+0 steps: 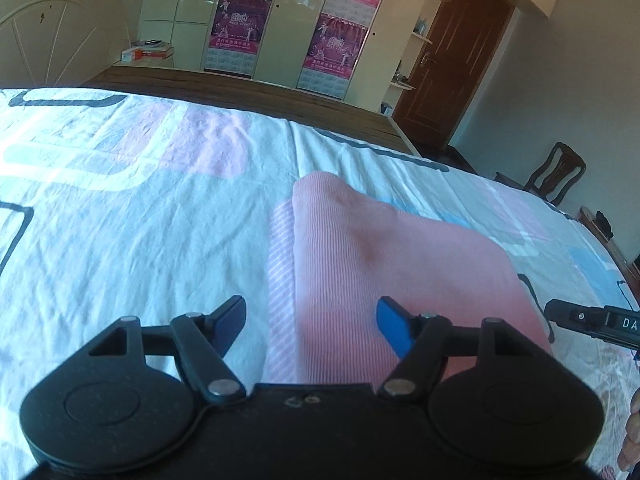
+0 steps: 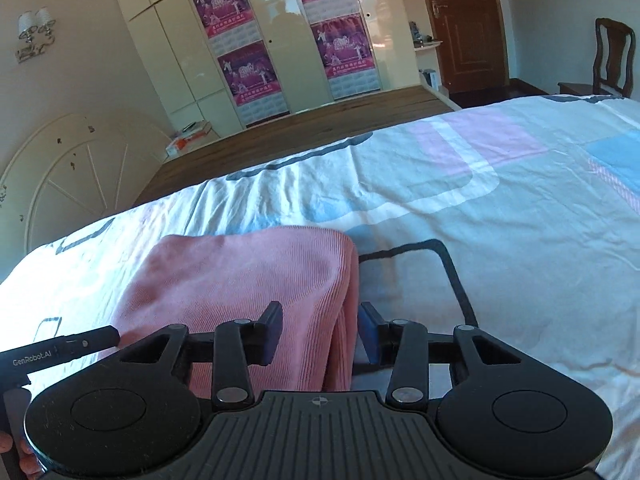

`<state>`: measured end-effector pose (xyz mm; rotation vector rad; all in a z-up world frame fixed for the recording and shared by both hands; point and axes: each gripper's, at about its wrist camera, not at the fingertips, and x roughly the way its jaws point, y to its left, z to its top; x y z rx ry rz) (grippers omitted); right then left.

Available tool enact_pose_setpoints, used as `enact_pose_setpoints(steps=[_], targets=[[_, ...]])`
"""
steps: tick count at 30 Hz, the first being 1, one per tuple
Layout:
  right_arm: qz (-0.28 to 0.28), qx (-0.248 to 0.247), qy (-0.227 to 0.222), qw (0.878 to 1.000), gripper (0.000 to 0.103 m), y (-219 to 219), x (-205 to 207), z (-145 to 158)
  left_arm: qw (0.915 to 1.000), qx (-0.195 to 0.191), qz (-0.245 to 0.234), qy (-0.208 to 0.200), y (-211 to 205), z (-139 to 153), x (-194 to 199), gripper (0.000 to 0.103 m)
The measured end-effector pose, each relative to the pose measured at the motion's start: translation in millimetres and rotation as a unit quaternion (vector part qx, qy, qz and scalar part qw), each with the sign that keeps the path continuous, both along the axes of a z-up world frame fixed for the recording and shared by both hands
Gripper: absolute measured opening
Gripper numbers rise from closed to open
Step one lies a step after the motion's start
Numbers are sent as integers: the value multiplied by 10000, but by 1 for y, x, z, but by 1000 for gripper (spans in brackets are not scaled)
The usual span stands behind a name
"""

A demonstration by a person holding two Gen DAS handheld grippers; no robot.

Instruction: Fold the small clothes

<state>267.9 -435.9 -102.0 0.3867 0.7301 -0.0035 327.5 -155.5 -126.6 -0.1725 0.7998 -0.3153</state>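
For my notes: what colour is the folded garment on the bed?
Pink, finely ribbed garment; the right wrist view shows it best.

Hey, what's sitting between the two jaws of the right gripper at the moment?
The folded edge of the pink garment on the bedsheet. In the right wrist view the right gripper has open jaws on either side of it, not clamping.
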Motion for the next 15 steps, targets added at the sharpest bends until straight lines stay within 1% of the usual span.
enact_pose_setpoints(steps=[3,5,7,8,9,10,11,15], targets=[[139,-229,42,9996,42,17,-18,-2,9999,-32,15,105,6,-4,-18,71],[224,-223,157,9994,42,23,-23,-8,9998,-70,-3,170,5,-7,-25,71],[188,-193,270,9993,41,25,-27,-13,9996,-152,3,247,3,-11,-28,70],[153,-196,320,9992,31,26,-29,-16,9995,-152,38,277,2,-13,-29,70],[161,-300,387,9987,23,27,-30,-20,9994,-146,76,293,2,-16,-28,71],[148,-508,426,9977,17,29,-31,-24,9994,-153,89,312,1,-17,-28,70],[131,-673,454,9966,17,30,-31,-28,9993,-153,81,322,-1,-18,-28,70],[-87,-711,433,9965,17,26,-31,-40,9998,101,26,144,-8,-13,-36,69]])
